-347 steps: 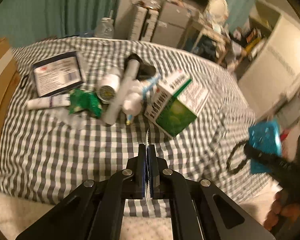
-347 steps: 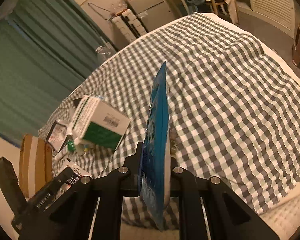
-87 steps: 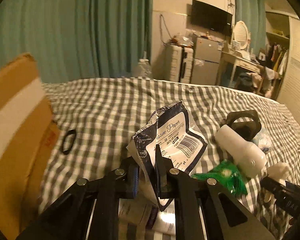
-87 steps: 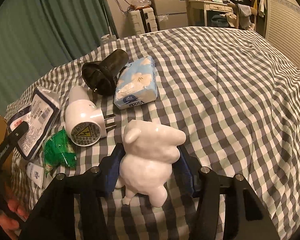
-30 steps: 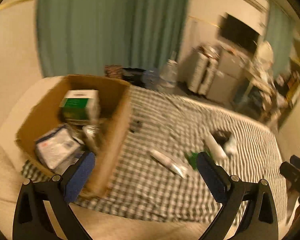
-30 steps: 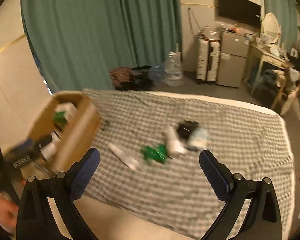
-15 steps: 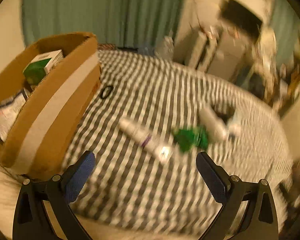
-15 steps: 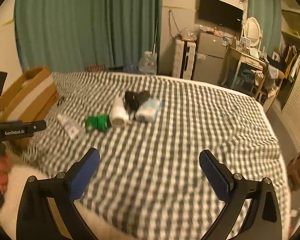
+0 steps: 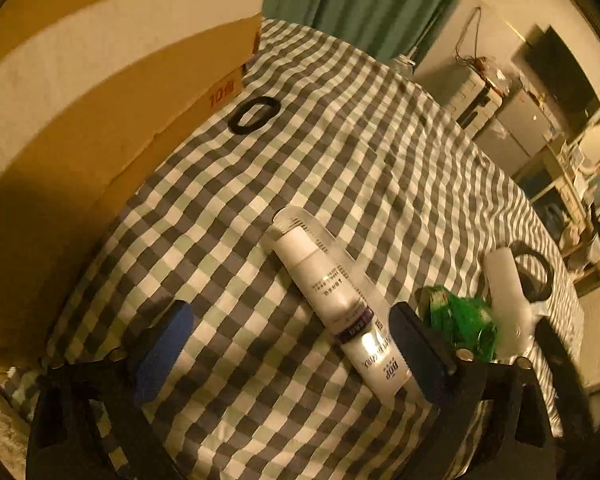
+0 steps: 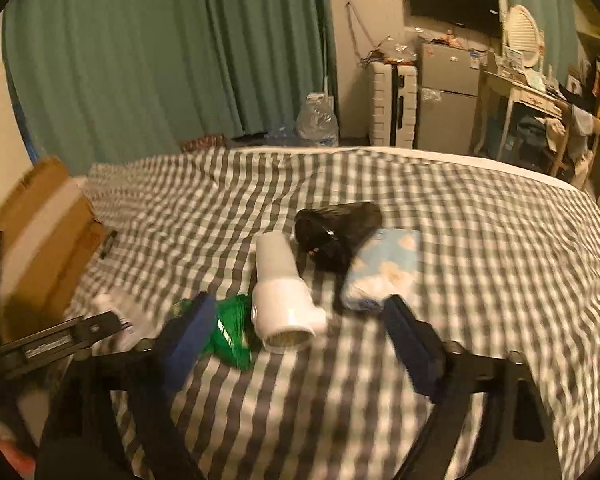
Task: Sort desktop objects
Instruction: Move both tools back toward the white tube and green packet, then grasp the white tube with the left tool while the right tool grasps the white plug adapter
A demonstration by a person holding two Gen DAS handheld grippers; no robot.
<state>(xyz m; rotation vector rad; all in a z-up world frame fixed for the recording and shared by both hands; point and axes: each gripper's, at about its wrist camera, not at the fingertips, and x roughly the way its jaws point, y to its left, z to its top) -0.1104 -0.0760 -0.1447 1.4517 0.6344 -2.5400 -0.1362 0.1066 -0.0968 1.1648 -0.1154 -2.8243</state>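
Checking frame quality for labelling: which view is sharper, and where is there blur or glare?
Left wrist view: sharper, with glare on the white tube and a blurred green packet. Right wrist view: motion-smeared throughout, with the checked cloth streaked; both are dim, warm-lit and fisheye-bent.

white tube lying flat, green packet beside

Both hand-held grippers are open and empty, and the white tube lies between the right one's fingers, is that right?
Not quite. The white tube lies between the fingers of the left hand-held gripper, as the left wrist view shows. The right hand-held gripper frames the white plug-in device. Both are open and empty.
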